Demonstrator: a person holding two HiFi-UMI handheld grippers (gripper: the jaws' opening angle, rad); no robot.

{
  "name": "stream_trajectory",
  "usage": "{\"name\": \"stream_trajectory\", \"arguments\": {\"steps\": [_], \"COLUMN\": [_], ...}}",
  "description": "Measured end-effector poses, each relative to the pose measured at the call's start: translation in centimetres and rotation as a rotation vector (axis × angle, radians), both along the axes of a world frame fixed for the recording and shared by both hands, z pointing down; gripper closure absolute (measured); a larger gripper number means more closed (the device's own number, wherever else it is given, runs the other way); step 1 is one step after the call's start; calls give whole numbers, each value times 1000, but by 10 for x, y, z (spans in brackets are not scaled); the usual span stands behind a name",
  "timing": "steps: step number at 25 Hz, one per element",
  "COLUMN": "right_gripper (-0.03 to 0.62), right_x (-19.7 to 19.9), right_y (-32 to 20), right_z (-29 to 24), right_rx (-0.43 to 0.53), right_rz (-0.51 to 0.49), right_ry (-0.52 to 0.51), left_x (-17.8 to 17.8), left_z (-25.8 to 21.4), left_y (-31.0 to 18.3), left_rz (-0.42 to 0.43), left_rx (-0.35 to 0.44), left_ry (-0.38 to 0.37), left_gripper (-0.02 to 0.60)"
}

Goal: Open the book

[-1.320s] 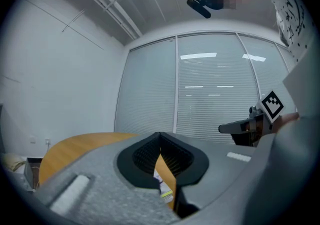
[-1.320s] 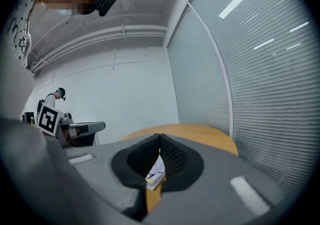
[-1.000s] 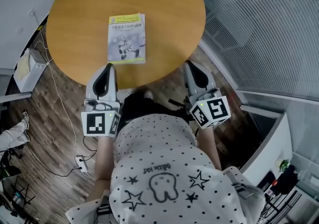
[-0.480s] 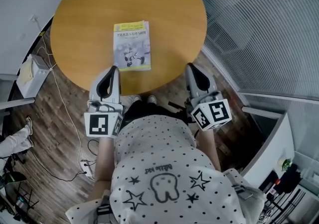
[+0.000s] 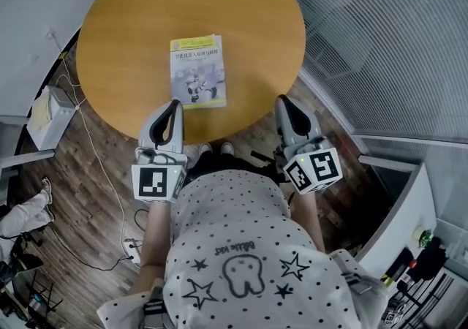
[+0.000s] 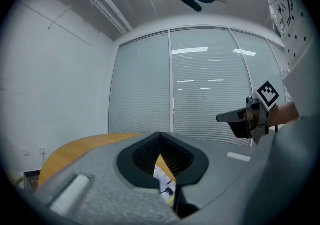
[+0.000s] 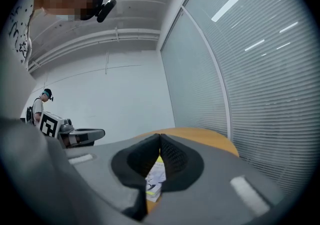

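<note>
book (image 5: 197,72) location?
– closed, cover up, flat on the round table (image 5: 117,20), toward its near edge.
– fingers?
– left gripper (image 5: 173,104) and right gripper (image 5: 282,99): both pressed together on nothing, held level at the near rim. the left tip is just beside the book's near corner, with no contact seen. the right is well apart.
– recommended method?
– in my judgement, steady the spine side with one tip, slip the other under the cover's free edge, and turn it over slowly.
– obstructions?
– nothing else noted on the tabletop. cables (image 5: 88,167) on the floor, white box (image 5: 45,108) at left, blinds (image 5: 380,42) at right, none in the way.
</note>
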State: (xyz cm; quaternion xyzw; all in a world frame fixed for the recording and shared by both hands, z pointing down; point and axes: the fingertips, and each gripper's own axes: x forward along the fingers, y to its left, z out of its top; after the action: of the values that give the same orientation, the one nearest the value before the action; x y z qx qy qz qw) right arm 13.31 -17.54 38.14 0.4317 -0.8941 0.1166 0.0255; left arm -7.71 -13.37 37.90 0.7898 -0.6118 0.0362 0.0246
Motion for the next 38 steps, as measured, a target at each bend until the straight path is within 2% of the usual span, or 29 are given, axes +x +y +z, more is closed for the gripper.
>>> {"name": "stream_trajectory", "arguments": {"steps": [4, 8, 9, 10, 19, 22, 28, 34, 38], "right_gripper": [590, 591, 591, 590, 591, 591, 591, 591, 591], "right_x": [-2, 1, 2, 3, 26, 33, 40, 38, 36], "right_y": [4, 10, 11, 12, 20, 20, 22, 25, 27], "right_z": [2, 8, 11, 13, 34, 40, 54, 68, 74], "right_rx": [1, -13, -21, -29, -102, -116, -150, -186, -204], "right_rz": [-7, 1, 6, 12, 78, 99, 130, 127, 120], "right_ry": [-2, 23, 28, 32, 59, 62, 65, 63, 59], "left_x": [4, 16, 18, 20, 58, 70, 90, 92, 90], "left_z": [8, 27, 35, 43, 93, 120, 179, 227, 250], "left_y": [-3, -8, -10, -11, -29, -35, -39, -49, -56], "left_rz": [22, 79, 96, 112, 249, 291, 387, 390, 366], "left_rx": [-22, -65, -84, -103, -169, -216, -322, -401, -419], "left_ry": [-29, -74, -92, -111, -253, -328, -408, -465, -516], "left_gripper": [571, 567, 542, 489, 431, 399, 347, 330, 330]}}
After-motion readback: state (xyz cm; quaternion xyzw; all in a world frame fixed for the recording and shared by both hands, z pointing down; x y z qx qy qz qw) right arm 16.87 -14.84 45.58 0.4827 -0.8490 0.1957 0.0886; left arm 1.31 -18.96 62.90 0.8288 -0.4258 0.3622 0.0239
